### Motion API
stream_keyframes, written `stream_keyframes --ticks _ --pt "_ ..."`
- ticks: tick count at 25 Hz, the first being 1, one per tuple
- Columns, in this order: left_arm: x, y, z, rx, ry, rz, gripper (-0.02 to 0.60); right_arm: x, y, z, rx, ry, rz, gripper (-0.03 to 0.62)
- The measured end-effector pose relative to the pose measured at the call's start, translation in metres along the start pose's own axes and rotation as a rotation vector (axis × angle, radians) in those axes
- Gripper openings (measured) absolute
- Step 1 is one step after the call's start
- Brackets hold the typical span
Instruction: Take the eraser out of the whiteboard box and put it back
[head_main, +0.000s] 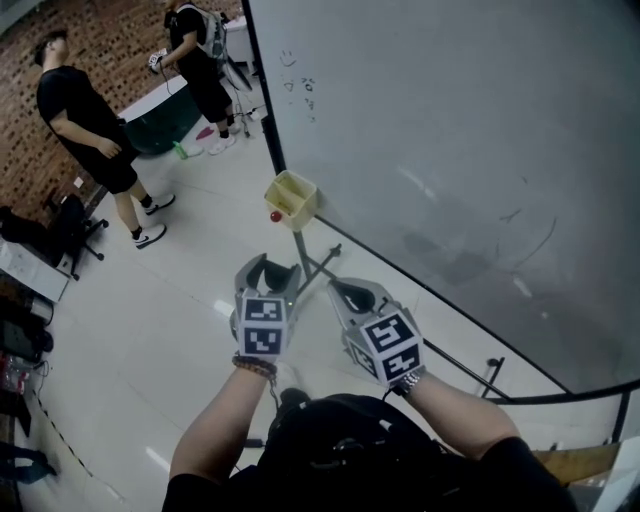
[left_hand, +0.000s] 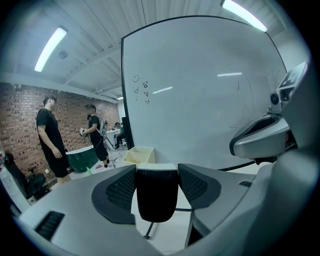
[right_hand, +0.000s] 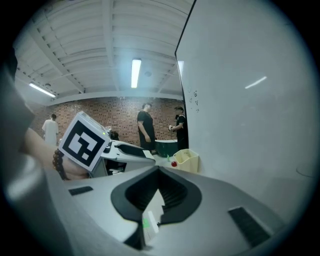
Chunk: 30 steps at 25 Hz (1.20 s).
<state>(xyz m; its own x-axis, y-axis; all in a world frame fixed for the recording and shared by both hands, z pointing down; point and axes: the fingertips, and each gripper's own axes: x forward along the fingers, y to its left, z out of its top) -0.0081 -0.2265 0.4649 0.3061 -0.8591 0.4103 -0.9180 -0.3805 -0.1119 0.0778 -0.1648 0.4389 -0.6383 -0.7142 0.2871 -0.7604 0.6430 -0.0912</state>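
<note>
One eraser (left_hand: 156, 197) gripped by the left gripper (head_main: 270, 272) — right gripper (head_main: 345, 292) clenched, empty — one yellow box (head_main: 293, 198) on the whiteboard (head_main: 450, 150).

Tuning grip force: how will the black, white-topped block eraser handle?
The black, white-topped block eraser looks light: it sits level between the left fingers unsupported. Flat sides, so unlikely to roll. Rounded bottom edge suggests soft felt.
</note>
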Motion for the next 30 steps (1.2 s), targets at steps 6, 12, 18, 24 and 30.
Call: stream_keyframes --ticks 6,12,18,24,30 --pt "-0.022 0.002 -0.010 -0.009 0.009 0.040 0.250 -0.004 0.015 -0.004 0.000 -0.001 0.043 0.021" --pt "-0.041 0.010 -0.012 -0.019 0.009 0.069 0.250 0.000 0.032 -0.002 -0.008 -0.004 0.080 0.023" --pt "-0.059 0.021 -0.016 -0.024 -0.001 0.083 0.250 0.006 0.047 0.003 -0.014 -0.014 0.092 0.021" --pt "-0.079 0.039 -0.020 -0.015 -0.020 0.104 0.252 0.009 0.067 0.007 -0.019 -0.014 0.086 0.021" --pt "-0.098 0.056 -0.022 -0.006 -0.036 0.097 0.252 0.012 0.092 0.013 -0.025 -0.019 0.071 0.021"
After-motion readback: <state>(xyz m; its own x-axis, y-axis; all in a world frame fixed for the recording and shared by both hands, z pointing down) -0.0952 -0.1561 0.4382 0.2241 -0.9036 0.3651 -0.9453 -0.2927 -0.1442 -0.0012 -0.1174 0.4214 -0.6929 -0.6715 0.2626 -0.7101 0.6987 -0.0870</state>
